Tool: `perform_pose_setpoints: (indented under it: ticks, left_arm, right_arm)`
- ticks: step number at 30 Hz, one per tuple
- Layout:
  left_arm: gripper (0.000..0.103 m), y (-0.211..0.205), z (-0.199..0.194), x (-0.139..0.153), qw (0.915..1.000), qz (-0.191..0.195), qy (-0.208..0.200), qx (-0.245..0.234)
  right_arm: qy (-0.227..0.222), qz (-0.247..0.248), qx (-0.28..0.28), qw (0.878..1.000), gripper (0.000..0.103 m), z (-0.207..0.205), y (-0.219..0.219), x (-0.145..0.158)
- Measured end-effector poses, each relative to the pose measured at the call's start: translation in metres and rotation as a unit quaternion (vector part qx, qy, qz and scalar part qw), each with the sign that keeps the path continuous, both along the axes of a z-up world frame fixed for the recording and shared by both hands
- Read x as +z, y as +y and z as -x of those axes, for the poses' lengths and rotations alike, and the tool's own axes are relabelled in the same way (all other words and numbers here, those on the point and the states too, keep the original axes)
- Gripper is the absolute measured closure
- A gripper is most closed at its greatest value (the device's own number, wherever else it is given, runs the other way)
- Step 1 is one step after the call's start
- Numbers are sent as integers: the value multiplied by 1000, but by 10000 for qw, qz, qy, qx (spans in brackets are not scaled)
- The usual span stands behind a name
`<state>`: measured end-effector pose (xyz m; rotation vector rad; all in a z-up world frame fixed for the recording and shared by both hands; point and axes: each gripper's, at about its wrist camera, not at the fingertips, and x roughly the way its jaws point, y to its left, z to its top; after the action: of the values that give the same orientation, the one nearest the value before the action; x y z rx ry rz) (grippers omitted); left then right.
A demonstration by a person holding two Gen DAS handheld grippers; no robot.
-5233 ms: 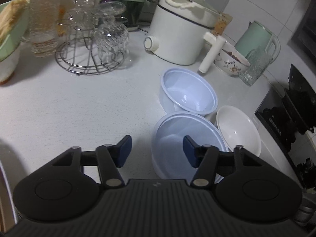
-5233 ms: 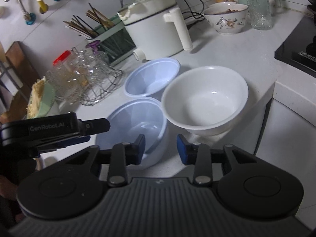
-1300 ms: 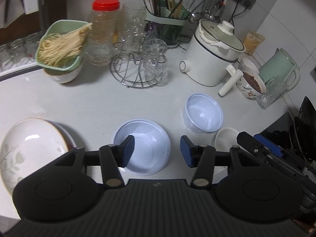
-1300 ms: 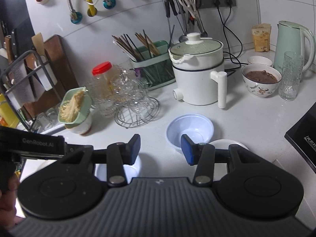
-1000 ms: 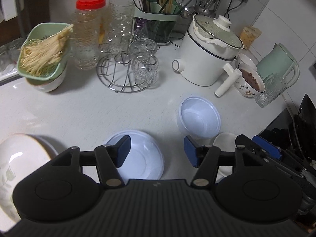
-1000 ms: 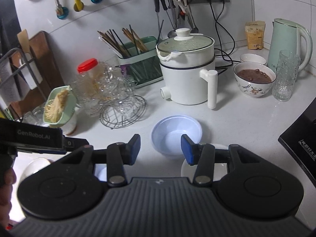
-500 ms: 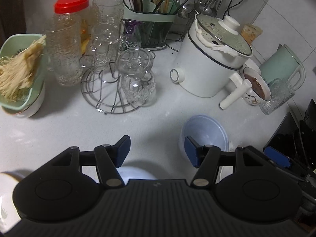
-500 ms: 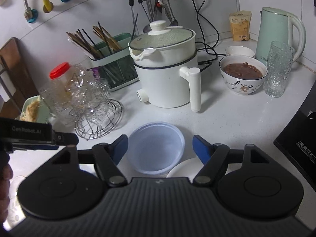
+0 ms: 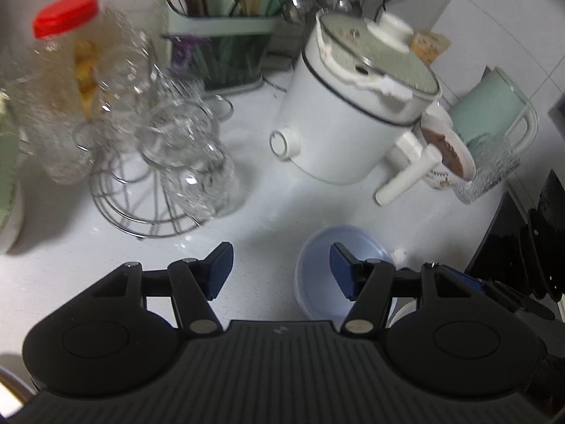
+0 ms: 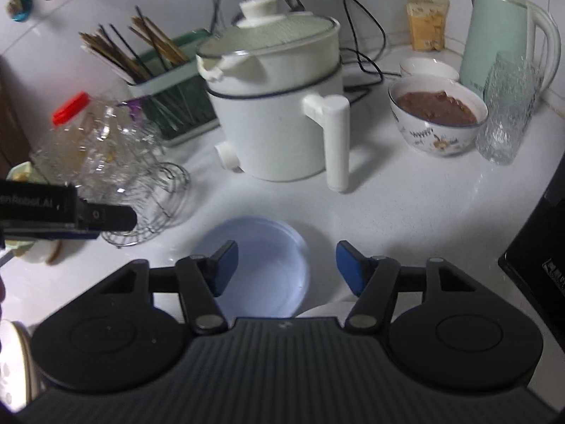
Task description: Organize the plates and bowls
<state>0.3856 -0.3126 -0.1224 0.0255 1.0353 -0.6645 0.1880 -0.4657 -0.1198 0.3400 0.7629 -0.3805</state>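
A small pale blue bowl (image 10: 265, 265) stands on the white counter, partly between my right gripper's (image 10: 286, 265) open blue fingers. It also shows in the left wrist view (image 9: 319, 275), under the right finger of my open, empty left gripper (image 9: 281, 268). A white bowl's rim (image 10: 325, 309) peeks out just right of it, mostly hidden. A patterned plate's edge (image 10: 14, 360) shows at the lower left. The larger blue bowl is out of view.
A white electric pot (image 10: 279, 116) with a handle stands behind the bowl. A wire rack of glasses (image 9: 169, 176), a red-lidded jar (image 9: 67, 81), a chopstick holder (image 10: 169, 99), a bowl of brown food (image 10: 438, 120), a glass (image 10: 508, 109), a green kettle (image 10: 501, 31) and a black stove (image 10: 540, 247) surround it.
Both grippers have moved forward and lower toward the small blue bowl. The right gripper's fingers have opened wider. The larger blue bowl and plate have slid out of the left view.
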Motion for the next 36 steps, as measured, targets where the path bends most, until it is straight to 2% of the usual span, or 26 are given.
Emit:
perform_pose_setpoints:
  ticks: [7, 9, 12, 19, 21, 23, 29, 36]
  left_arm:
    - [38, -15, -11, -32, 9989, -127, 357, -265]
    - [40, -18, -13, -38, 9986, -171, 398, -319]
    - [52, -24, -13, -46, 9977, -267, 423, -461]
    - [83, -37, -14, -65, 9952, -368, 610, -677]
    - [86, -40, -12, -64, 9950, -402, 536, -741]
    - [86, -41, -12, -61, 9947, -414, 520, -779]
    - [86, -36, -13, -40, 9960, -255, 474, -720]
    - [86, -19, -6, -7, 9975, -42, 456, -546]
  right_arm:
    - [218, -158, -102, 9996, 52, -10, -9, -21]
    - [265, -198, -122, 9994, 57, -14, -10, -27]
    - [337, -268, -160, 9989, 65, -18, -12, -34]
    - [408, -342, -143, 9985, 76, -27, -13, -47]
    - [412, -384, -111, 9984, 83, -27, -12, -50]
    - [402, -384, -155, 9983, 85, -27, -12, -50]
    - [280, -451, -232, 9983, 85, -24, -11, -40]
    - [48, -446, -183, 9988, 85, -17, -2, -11]
